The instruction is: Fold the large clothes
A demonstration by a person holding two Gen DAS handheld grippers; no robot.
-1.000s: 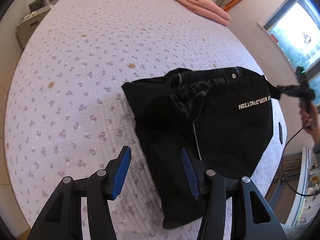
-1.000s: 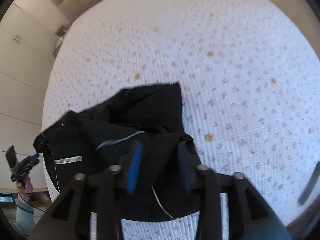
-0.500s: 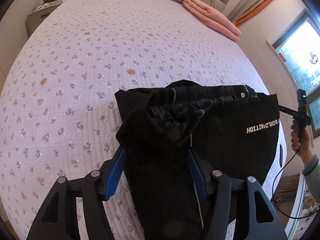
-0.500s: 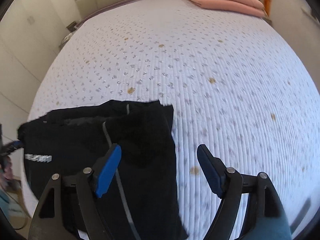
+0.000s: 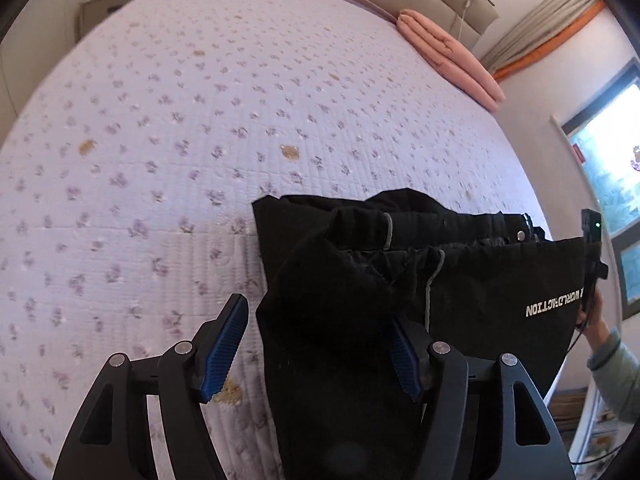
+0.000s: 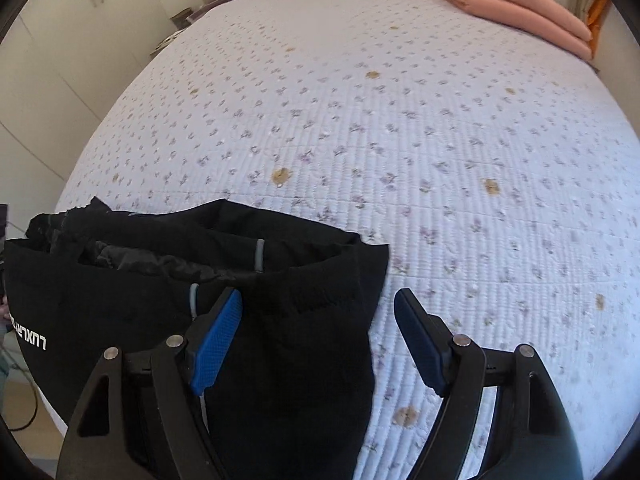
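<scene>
A black garment [image 5: 460, 280] with white lettering lies partly folded at the near edge of the bed [image 5: 200, 120]. It also shows in the right wrist view [image 6: 160, 288]. My left gripper [image 5: 320, 348] is open, its blue pads [image 5: 224, 348] spread wide, with a fold of the black cloth lying between them. My right gripper [image 6: 320, 340] is open too, low over the garment's right edge, with cloth between its pads [image 6: 216, 344]. The other gripper [image 5: 594, 248] and the hand on it show at the right of the left wrist view.
The bed has a lilac flowered quilt [image 6: 400, 120]. Folded pink bedding [image 5: 448, 56] lies at the headboard end; it also shows in the right wrist view [image 6: 512, 4]. A nightstand [image 5: 112, 4] stands far left. White wardrobe doors [image 6: 60, 40] line the left. A window [image 5: 608, 168] is at right.
My right gripper was shut on the black cloth one second ago and has opened. Both grippers have come lower and closer over the garment, which now lies folded over.
</scene>
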